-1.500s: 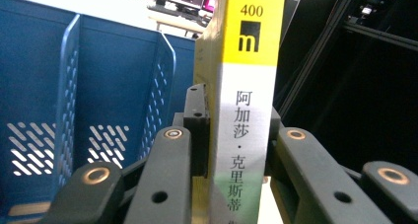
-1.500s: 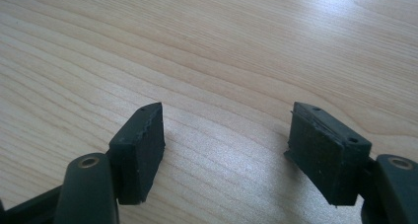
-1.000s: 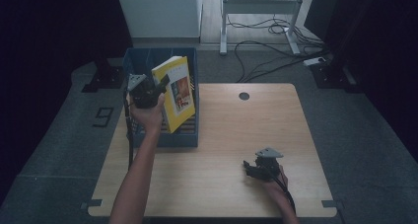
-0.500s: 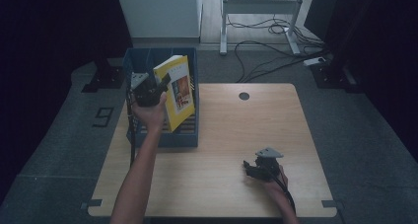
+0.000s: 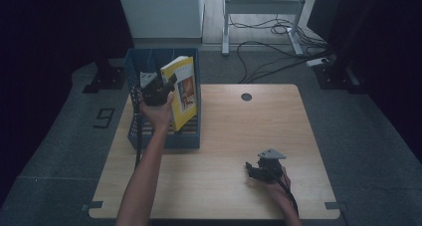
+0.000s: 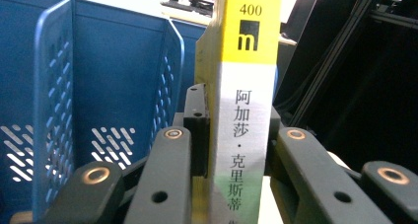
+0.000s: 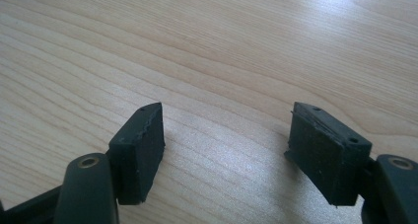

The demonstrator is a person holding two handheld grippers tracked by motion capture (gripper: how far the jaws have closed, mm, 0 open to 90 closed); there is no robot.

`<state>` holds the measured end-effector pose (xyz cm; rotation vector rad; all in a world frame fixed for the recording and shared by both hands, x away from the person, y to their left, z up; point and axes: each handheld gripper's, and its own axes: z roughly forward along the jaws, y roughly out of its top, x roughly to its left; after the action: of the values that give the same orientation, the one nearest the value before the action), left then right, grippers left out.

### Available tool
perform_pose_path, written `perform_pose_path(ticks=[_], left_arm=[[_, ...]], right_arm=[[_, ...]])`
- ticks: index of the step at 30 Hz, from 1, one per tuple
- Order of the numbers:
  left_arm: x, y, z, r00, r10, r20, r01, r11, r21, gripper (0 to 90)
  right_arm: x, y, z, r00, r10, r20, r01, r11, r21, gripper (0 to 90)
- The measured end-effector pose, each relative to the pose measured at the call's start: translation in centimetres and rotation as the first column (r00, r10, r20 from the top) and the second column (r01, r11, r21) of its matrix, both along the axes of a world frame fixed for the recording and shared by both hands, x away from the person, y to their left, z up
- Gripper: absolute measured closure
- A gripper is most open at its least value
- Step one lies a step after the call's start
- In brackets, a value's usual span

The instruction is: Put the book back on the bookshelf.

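A yellow book (image 5: 185, 89) hangs upright and slightly tilted over the blue crate (image 5: 164, 139) at the table's left side. My left gripper (image 5: 157, 92) is shut on it near the spine. In the left gripper view the white and yellow spine (image 6: 246, 110) stands between the pads of my left gripper (image 6: 235, 116), with the crate's perforated walls (image 6: 113, 76) behind on the left. My right gripper (image 5: 255, 170) rests low at the table's front right, open. In the right gripper view my right gripper (image 7: 224, 135) has only bare wood (image 7: 246, 46) between its pads.
Several books lie stacked in the crate's bottom (image 5: 181, 127). The wooden table (image 5: 249, 131) has a round cable hole (image 5: 246, 96) near its far edge. Beyond it, cables and a desk frame (image 5: 261, 7) sit on the grey floor.
My left gripper and the book have shifted slightly to the right above the crate. The right gripper has stayed where it was.
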<state>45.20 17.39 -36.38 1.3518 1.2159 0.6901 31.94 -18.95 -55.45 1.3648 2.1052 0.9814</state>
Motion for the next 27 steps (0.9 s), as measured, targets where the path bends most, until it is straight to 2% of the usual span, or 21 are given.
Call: perform_pose_path(ticks=[15,27], left_arm=[[1.01,-0.64,-0.86,0.9998,0.014,-0.012,-0.014,0.9999,0.001,75.5],[0.79,-0.47,-0.87,0.9993,0.038,-0.007,-0.038,0.9992,0.017,75.5]], right_arm=[[-0.01,0.0,0.01,1.0,0.001,-0.001,-0.001,1.0,0.0,28.7],[0.0,0.01,0.0,1.0,0.001,0.001,-0.001,1.0,-0.002,28.7]])
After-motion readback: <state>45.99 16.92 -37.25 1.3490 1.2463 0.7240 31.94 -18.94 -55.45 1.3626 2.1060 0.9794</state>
